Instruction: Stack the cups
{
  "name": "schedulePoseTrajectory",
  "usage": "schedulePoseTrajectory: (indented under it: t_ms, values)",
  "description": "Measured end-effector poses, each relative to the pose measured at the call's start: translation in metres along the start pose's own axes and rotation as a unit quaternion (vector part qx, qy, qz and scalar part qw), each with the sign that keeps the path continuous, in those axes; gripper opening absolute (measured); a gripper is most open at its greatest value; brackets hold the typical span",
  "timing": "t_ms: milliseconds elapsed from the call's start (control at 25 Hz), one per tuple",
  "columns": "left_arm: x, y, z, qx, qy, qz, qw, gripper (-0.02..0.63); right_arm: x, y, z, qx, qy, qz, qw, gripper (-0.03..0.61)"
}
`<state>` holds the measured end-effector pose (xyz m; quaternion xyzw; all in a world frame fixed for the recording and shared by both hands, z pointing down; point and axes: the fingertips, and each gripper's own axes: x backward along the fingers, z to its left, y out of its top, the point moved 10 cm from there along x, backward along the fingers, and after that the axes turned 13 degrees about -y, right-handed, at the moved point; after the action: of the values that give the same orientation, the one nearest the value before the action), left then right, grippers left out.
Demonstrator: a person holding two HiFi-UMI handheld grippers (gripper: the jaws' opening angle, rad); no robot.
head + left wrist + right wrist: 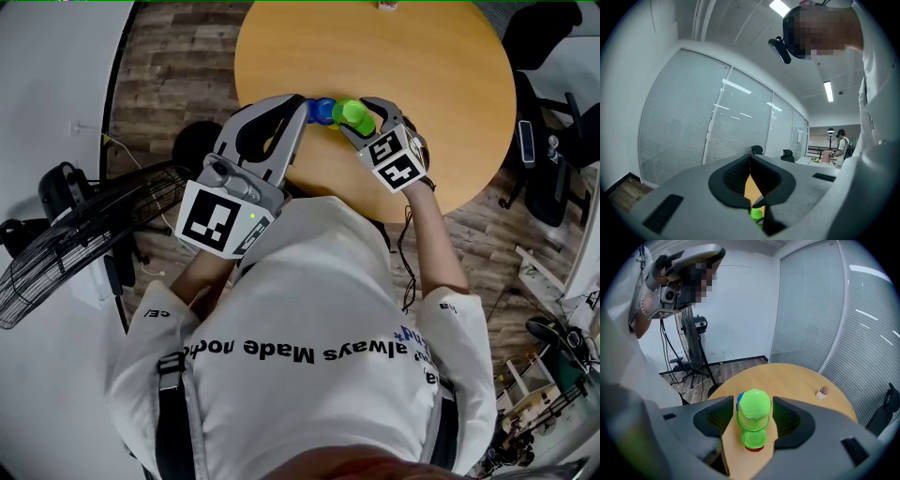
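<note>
A stack of green cups [352, 114] is seen close to the near edge of the round worktop [441, 66]. A red bit is seen at the bottom of the stack. The right tongs [752, 420] are held wide, with one jaw on each side of the top green cup. A blue cup [322, 110] is set just beside the stack, on its left. The left tongs [750, 164] are shut tight with nothing held, near the same edge and just beside the blue cup. Bare wood is spread past the stack as far as a small white thing [823, 392] by the far edge. A fan [75, 234] is stood on the floor, well apart on the left.
</note>
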<state>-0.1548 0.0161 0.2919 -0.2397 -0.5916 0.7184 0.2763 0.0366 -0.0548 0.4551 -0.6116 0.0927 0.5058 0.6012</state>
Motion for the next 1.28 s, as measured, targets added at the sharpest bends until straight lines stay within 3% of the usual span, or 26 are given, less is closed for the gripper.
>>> schedulePoseTrajectory:
  t_ms: [320, 480, 800, 1040, 1280]
  values:
    - [-0.005, -0.002, -0.004, -0.002, -0.008, 0.002, 1.0, 0.025, 0.047, 0.021, -0.008, -0.059, -0.023, -0.074, 0.995, 0.254]
    - [-0.01, -0.002, -0.006, -0.005, -0.017, 0.005, 0.9998, 0.025, 0.072, 0.028, -0.017, -0.095, -0.055, -0.116, 0.987, 0.195]
    - [-0.027, -0.003, -0.01, -0.012, -0.047, 0.011, 0.9987, 0.024, 0.12, 0.033, -0.028, -0.16, -0.138, -0.191, 0.959, 0.087]
    - [-0.037, -0.002, -0.013, -0.019, -0.068, 0.011, 0.9974, 0.023, 0.152, 0.036, -0.028, -0.195, -0.185, -0.235, 0.934, 0.067]
    - [-0.047, 0.0, -0.016, -0.021, -0.077, 0.012, 0.9968, 0.023, 0.173, 0.038, -0.028, -0.209, -0.204, -0.255, 0.922, 0.06]
